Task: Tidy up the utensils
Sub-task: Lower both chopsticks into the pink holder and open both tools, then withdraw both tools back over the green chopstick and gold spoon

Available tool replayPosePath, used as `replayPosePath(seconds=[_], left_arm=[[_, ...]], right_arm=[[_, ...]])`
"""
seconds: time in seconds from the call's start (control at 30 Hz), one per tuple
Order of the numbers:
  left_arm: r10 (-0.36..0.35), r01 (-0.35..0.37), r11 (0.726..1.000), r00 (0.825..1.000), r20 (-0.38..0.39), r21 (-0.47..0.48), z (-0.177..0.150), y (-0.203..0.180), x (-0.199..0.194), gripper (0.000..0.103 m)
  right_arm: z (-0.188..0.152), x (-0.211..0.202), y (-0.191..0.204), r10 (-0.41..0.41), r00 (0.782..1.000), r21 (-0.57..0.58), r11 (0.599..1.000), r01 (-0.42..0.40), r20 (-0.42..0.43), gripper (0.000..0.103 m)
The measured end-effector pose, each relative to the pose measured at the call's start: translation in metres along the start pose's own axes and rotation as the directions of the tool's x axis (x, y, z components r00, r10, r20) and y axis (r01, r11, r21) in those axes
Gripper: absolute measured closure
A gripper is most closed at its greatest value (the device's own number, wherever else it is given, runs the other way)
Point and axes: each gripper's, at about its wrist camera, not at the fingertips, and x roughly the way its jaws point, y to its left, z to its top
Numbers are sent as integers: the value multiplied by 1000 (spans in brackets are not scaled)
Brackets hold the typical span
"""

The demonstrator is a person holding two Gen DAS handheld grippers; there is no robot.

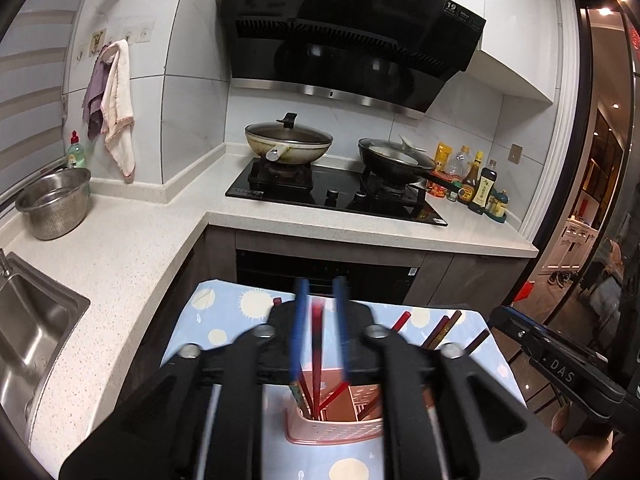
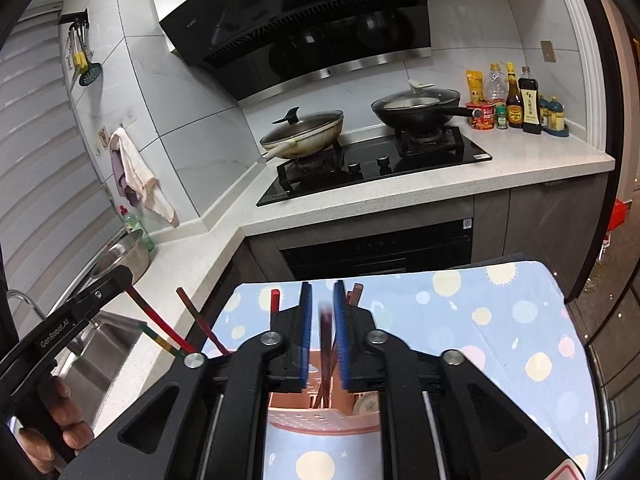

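A pink slotted utensil holder stands on a table with a blue sun-print cloth. My left gripper hangs over the holder's left compartment with its blue pads apart. A blurred red chopstick lies loose in the gap, its lower end among other red chopsticks in the holder. My right gripper is over the holder too, pads parted, with a blurred dark chopstick between them, touching neither. Several brown chopsticks lean out of the holder.
Beyond the table is an L-shaped white counter with a steel sink, a steel colander, a black hob with two lidded pans, and sauce bottles. A hand holds the left gripper's handle.
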Motion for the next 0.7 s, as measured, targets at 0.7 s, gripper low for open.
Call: replayPosePath(seconds=[0.7], left_arm=[[65, -65, 998, 998, -18, 26, -35, -4, -41, 41]], right_arm=[[-43, -62, 18, -21, 1000, -89, 996, 22, 17, 61]])
